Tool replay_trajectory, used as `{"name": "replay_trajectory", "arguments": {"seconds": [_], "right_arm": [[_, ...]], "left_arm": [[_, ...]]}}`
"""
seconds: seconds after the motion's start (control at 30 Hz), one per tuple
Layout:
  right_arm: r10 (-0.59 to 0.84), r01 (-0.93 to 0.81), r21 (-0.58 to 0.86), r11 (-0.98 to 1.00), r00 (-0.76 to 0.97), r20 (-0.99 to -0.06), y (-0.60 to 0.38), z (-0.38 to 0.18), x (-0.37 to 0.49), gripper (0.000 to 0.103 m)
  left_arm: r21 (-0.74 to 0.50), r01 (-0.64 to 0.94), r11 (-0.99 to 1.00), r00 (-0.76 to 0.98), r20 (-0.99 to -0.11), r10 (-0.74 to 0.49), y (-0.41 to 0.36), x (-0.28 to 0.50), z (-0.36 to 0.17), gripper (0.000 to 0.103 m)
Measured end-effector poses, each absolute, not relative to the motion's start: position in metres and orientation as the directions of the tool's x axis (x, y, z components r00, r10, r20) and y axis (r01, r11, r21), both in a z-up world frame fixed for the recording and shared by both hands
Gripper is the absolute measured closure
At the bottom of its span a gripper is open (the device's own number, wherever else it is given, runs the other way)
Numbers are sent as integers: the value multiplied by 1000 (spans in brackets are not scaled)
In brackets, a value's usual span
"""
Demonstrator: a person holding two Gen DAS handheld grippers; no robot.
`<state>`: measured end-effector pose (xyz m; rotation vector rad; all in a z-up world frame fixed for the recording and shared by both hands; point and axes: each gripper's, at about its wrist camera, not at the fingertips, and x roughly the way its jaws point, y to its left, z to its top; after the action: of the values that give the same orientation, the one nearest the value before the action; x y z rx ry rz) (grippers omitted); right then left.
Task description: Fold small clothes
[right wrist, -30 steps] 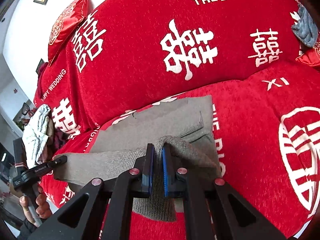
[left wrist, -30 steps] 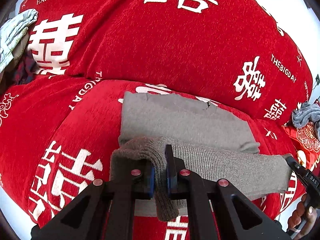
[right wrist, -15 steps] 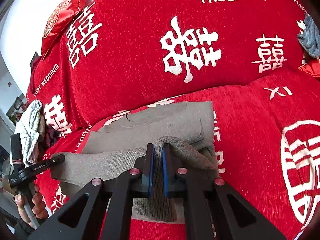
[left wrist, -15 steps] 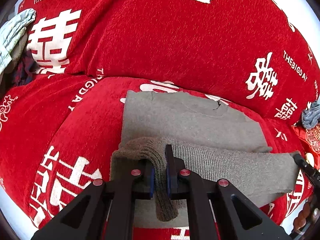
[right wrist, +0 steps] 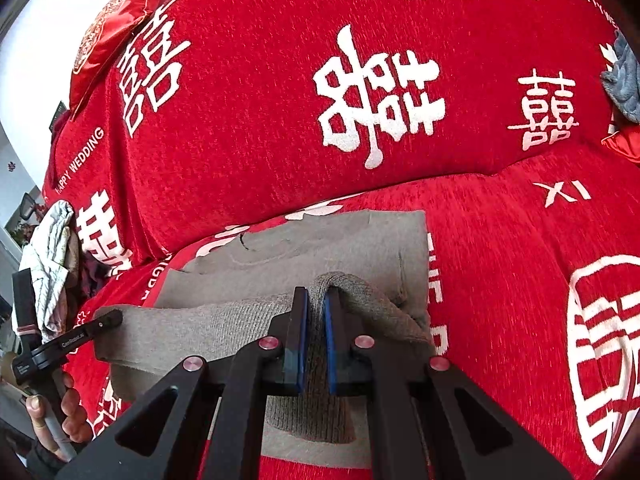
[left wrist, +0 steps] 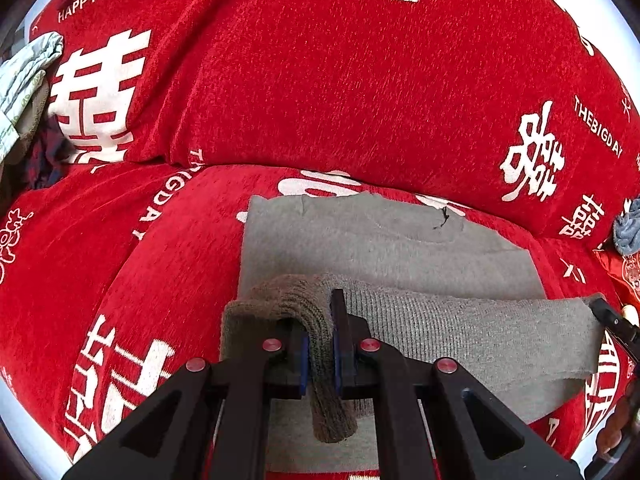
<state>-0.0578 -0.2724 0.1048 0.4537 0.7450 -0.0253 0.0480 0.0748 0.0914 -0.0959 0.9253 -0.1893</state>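
A grey knit sweater [left wrist: 380, 244] lies flat on the seat of a red sofa [left wrist: 320, 80], its neckline toward the backrest. Its ribbed bottom hem [left wrist: 460, 332] is lifted and stretched between my two grippers. My left gripper [left wrist: 320, 344] is shut on the hem's left corner, which bunches over its fingers. My right gripper [right wrist: 316, 332] is shut on the hem's right corner; the sweater [right wrist: 320, 240] lies beyond it. The right gripper's tip shows at the right edge of the left wrist view [left wrist: 612, 320], and the left gripper shows at the left in the right wrist view [right wrist: 80, 336].
A pale crumpled garment [left wrist: 24, 80] and dark clothes lie at the sofa's left end. A grey-blue cloth [right wrist: 624, 76] and a red cushion [right wrist: 624, 144] lie at the right end. Another red cushion [right wrist: 112, 28] sits on the backrest top.
Both grippers have carried the lifted hem a little forward over the sweater's body, toward the backrest. Both grips are unchanged.
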Motion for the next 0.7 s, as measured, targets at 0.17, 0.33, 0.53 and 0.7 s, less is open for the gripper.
{"name": "replay_trajectory", "arguments": {"seconds": [0.17,0.33,0.53,0.7], "right_arm": [[132,191,389,901,734,-666,-275,103,-48,95],[131,214,394,894,715,-686,-279,96,-35,95],[123,233,390,891,703,-700,-285,92,-25,95],[117,232,378,896,699,-706,-286,92,-16,95]], "left_arm": [[-162,129,978,587,-783,-206,70,56,93,93],[-164,127,978,573,-793,-208,66,68,88,93],[-185,120,975,549,-806,-220,64,83,84,93],[-170,124,978,553,-806,-210,60,91,87,93]]}}
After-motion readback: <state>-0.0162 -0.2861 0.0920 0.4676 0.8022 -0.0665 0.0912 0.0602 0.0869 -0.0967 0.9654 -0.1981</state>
